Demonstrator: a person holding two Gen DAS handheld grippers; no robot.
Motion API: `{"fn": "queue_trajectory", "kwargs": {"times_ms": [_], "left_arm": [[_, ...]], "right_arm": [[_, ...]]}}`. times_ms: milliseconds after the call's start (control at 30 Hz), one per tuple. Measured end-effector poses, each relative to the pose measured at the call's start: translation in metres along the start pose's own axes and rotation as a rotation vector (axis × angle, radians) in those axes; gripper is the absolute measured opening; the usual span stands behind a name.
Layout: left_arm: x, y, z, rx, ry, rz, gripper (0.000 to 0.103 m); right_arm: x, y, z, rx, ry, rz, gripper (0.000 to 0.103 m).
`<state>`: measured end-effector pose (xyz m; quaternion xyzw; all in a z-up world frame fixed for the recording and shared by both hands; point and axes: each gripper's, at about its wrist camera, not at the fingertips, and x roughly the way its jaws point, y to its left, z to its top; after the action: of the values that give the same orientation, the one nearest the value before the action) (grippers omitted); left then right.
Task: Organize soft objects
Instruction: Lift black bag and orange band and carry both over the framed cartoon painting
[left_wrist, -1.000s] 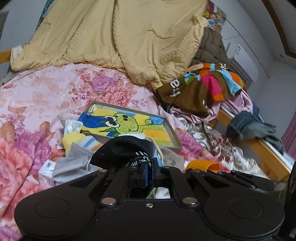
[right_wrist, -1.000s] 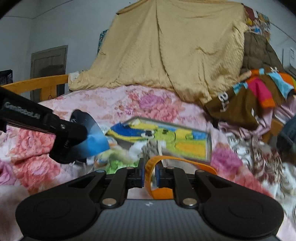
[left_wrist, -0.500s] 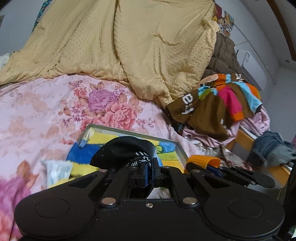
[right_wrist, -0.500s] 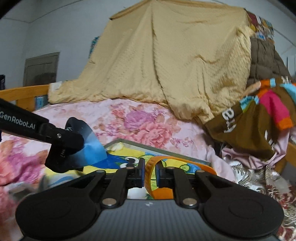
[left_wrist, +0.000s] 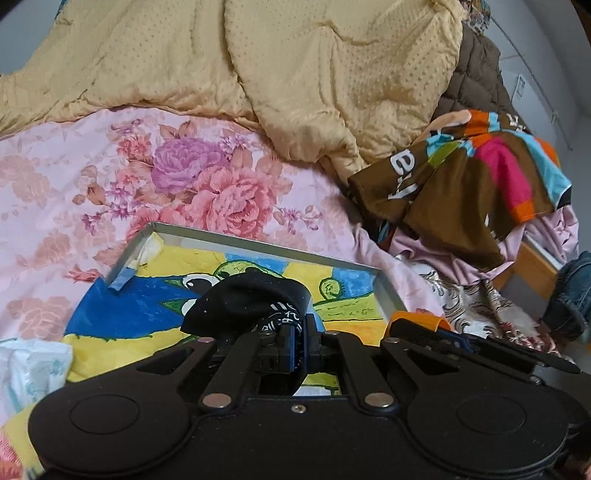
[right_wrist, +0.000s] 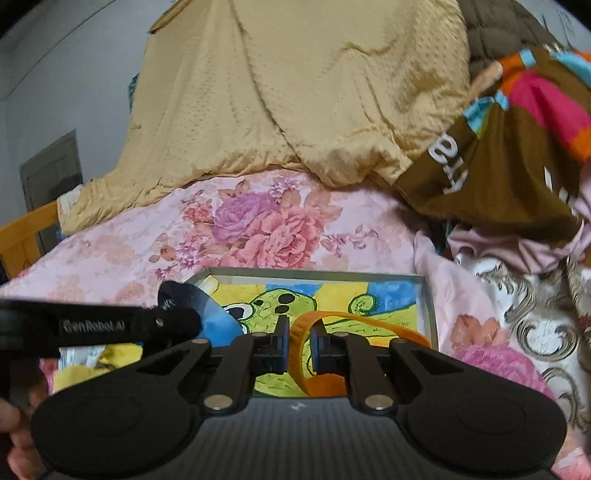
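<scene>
Over the near tray, left gripper is clamped on a limp, light black sock. Right gripper pinches a soft orange band; both should sag, so grip bunched folds.

The black sock hides part of the tray's drawing; the white packet is cut off at the left edge.

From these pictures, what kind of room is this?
Probably a bedroom: a bed with a floral sheet, a yellow quilt heaped on it, and a clothes pile at its side.
</scene>
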<state>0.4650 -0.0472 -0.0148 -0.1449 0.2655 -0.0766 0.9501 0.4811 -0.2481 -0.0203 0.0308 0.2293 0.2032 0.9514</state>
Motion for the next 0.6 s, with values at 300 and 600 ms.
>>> {"fn": "queue_trajectory", "kwargs": {"times_ms": [300, 600], "left_arm": [[0.036, 0.003, -0.002, 0.059, 0.073, 0.067, 0.003], [0.048, 0.01, -0.012, 0.027, 0.131, 0.077, 0.004]], "right_arm": [[0.024, -0.019, -0.005, 0.11, 0.122, -0.003, 0.013], [0.035, -0.019, -0.012, 0.136, 0.185, 0.002, 0.014]]}}
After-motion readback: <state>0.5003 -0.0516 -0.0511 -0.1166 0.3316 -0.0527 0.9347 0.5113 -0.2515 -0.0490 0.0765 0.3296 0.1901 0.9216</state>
